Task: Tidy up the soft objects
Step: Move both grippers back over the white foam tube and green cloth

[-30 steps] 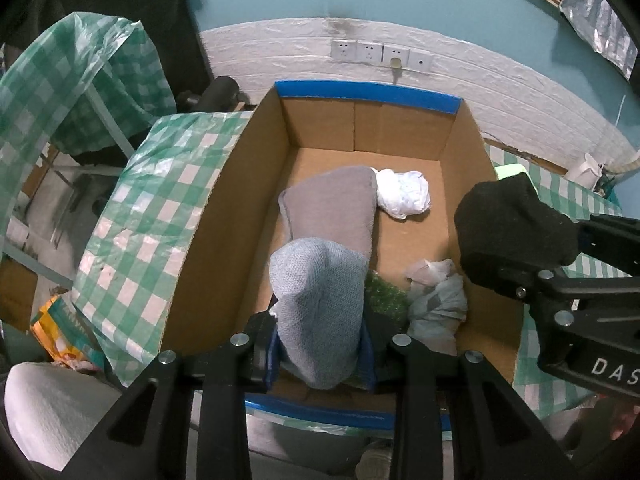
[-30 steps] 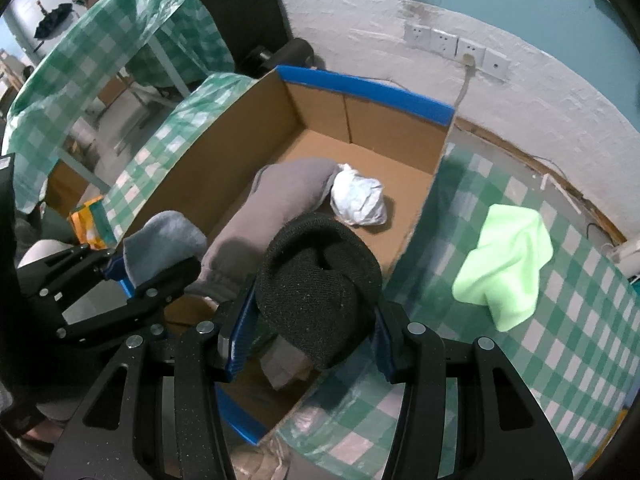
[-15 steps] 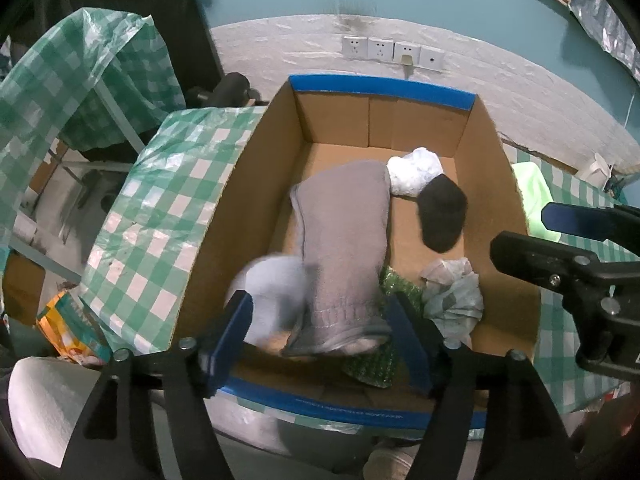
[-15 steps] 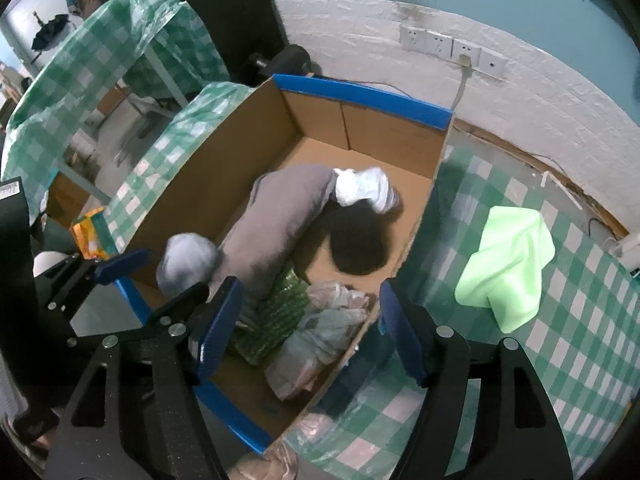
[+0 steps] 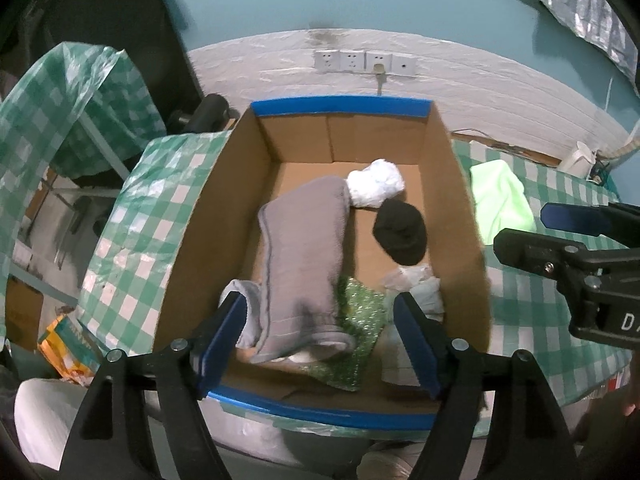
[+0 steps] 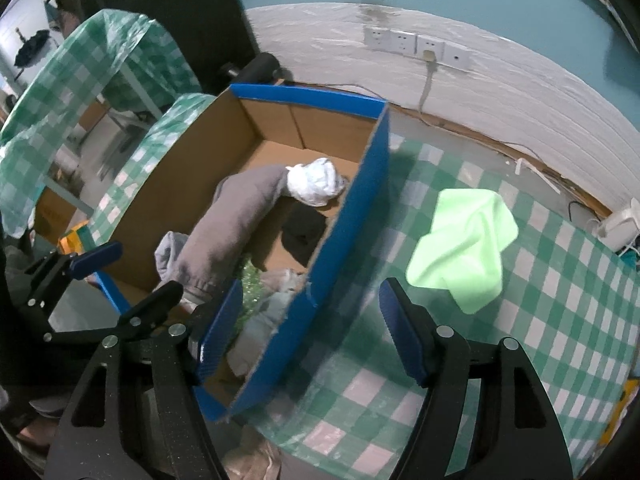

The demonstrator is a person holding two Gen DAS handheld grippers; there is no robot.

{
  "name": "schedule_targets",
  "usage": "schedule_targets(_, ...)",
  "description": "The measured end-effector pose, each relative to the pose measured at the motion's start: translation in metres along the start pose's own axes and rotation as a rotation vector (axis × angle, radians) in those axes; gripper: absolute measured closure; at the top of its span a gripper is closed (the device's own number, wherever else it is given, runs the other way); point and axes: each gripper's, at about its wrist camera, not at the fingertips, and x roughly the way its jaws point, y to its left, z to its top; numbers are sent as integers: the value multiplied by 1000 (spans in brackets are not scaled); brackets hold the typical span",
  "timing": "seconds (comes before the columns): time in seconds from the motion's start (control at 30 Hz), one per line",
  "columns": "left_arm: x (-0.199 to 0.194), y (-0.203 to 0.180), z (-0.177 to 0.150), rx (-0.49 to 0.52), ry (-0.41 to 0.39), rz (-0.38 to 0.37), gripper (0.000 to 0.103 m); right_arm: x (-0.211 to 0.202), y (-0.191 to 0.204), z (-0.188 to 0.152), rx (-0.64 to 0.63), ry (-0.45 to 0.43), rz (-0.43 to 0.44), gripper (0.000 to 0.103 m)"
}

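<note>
A cardboard box (image 5: 224, 216) with blue-taped rims (image 6: 360, 208) holds a long grey cloth (image 5: 304, 264), a light grey sock (image 5: 244, 300), a black sock (image 5: 400, 234), a white bundle (image 5: 376, 188), a green glittery piece (image 5: 356, 332) and a pale crumpled cloth (image 5: 416, 292). A lime green cloth (image 6: 464, 240) lies on the checked table right of the box. My left gripper (image 5: 320, 344) is open and empty above the box's near end. My right gripper (image 6: 316, 328) is open and empty over the box's right wall.
The green-and-white checked tablecloth (image 6: 540, 320) covers the table. A white wall with sockets (image 5: 364, 60) stands behind the box. A covered chair (image 5: 60, 112) is at the left. An orange packet (image 5: 68, 348) lies on the floor at lower left.
Both grippers opened and let go: the light grey sock and the black sock dropped into the box. Both grippers then drew back, and the right one shifted right over the box wall.
</note>
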Motion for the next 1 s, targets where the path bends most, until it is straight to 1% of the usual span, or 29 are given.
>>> schedule_targets(0.63,-10,-62,4,123,-16,-29,25,-29,-50,-28,44,-34,-58,31)
schedule_targets(1.0,-14,-102,3,199,-21,-40,23,-41,-92,-52,112,-34,-92,31)
